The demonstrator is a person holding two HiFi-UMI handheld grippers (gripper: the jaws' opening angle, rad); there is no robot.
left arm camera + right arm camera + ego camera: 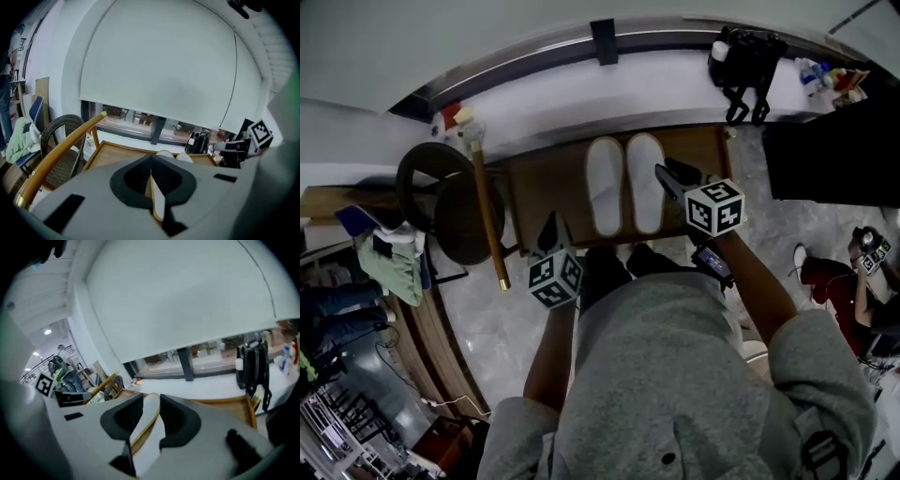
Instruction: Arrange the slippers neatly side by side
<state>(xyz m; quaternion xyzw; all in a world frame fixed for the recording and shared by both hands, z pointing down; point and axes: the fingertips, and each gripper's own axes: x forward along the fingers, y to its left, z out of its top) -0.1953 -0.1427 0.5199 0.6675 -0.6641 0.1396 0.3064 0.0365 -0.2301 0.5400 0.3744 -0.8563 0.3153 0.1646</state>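
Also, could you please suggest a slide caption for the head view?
White slippers side by side on the wooden tray; left gripper shut, right gripper open, both empty.

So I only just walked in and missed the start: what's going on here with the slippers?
A person stands over a low wooden table with a gripper in each hand. Two white slippers lie on it side by side, lined up the same way, and neither gripper holds one. The left gripper has its jaws together, empty. The right gripper has its jaws apart with nothing gripped. The pair looks already arranged.
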